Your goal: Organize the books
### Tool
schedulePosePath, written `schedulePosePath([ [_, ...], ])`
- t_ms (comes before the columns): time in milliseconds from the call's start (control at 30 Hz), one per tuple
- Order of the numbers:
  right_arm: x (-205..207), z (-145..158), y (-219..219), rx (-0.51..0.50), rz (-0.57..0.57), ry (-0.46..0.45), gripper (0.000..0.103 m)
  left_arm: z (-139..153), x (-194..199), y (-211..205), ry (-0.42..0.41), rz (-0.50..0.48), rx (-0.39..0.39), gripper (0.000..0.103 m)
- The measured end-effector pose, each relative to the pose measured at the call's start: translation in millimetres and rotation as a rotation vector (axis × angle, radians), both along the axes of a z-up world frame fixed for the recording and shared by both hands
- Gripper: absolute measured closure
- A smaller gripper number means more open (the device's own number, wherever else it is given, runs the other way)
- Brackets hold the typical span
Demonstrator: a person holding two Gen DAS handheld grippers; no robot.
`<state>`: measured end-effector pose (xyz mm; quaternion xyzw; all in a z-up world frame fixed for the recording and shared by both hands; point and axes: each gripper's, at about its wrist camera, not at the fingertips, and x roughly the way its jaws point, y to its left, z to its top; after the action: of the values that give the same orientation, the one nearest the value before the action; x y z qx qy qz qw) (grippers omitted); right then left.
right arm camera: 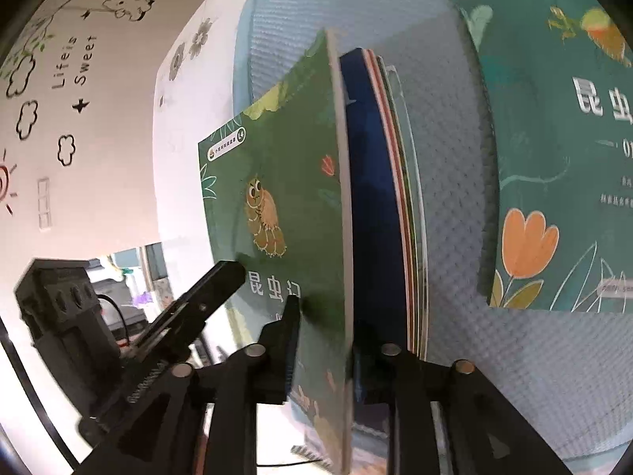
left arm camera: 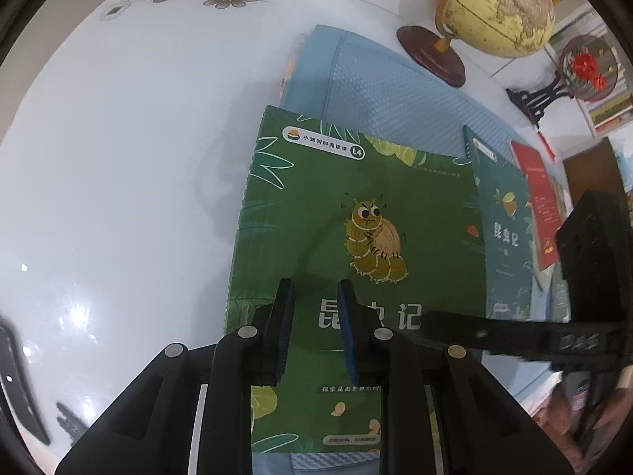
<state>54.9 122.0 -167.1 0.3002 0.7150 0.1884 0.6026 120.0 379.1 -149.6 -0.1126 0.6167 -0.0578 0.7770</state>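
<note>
In the left wrist view, the left tongs point steeply down over a green book with a cartoon caterpillar on its cover. The two blue-padded fingers stand only a narrow gap apart, with nothing clamped between them; the cover shows through the gap. The green book lies flat on a pale blue textured mat, which rests on the glossy white tabletop. Just right of it a teal book leans at an angle, with a red book behind that. A globe on a dark wooden base stands at the far edge of the mat, and a small ornament on a black stand sits farther right. The black body of the right tongs crosses the lower right.

In the right wrist view, the right tongs straddle the edge of the green book: its left finger lies against the cover, while its right finger is hidden behind the book, so I cannot tell whether the pads press it. A thin stack with a dark blue face sits under the cover. The teal book lies on the mat to the right. The left tongs reach in from the lower left. A white wall with drawn clouds fills the left side.
</note>
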Motion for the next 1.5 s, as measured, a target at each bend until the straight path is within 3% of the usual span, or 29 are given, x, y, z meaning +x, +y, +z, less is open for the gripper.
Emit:
schedulePosePath([
  [67, -2, 6, -15, -0.015, -0.028, -0.001, 0.053, 0, 0, -5, -0.003, -0.008, 0.023, 0.084],
  [200, -10, 35, -65, -0.051, -0.077, -0.095, 0.043, 2, 0, -10, 0.015, 0.001, 0.072, 0.083],
  [300, -12, 50, -112, -0.115, -0.092, -0.174, 0.041, 10, 1, -27, 0.016, -0.011, 0.070, 0.077],
  [467, -6, 36, -189, -0.136, -0.154, -0.206, 0.041, 24, 16, -91, -0.025, -0.121, -0.090, 0.074],
  [600, -1, 11, -217, -0.091, -0.134, -0.165, 0.045, -5, 39, -145, 0.075, -0.183, -0.149, 0.074],
  [667, -3, 2, -223, -0.031, -0.118, -0.149, 0.045, -21, 46, -159, 0.128, -0.178, -0.122, 0.074],
  [800, -5, -4, -232, -0.026, -0.075, -0.164, 0.045, -38, 54, -168, 0.181, -0.141, -0.083, 0.074],
  [1100, 10, -26, -244, 0.159, -0.089, -0.155, 0.048, -48, 59, -164, 0.257, -0.096, -0.113, 0.075],
  [1233, 26, -28, -233, 0.184, -0.062, -0.186, 0.051, -47, 60, -170, 0.264, -0.107, -0.081, 0.073],
  [1300, 29, -28, -237, 0.167, -0.059, -0.186, 0.076, -46, 60, -164, 0.271, -0.098, -0.091, 0.074],
  [1367, 30, -31, -241, 0.152, -0.040, -0.179, 0.090, -47, 62, -156, 0.279, -0.069, -0.137, 0.074],
  [1433, 29, -36, -247, 0.207, -0.054, -0.155, 0.091, -49, 63, -147, 0.275, -0.023, -0.229, 0.074],
  [1500, 27, -40, -254, 0.183, -0.055, -0.141, 0.091, -52, 68, -136, 0.276, 0.030, -0.311, 0.074],
])
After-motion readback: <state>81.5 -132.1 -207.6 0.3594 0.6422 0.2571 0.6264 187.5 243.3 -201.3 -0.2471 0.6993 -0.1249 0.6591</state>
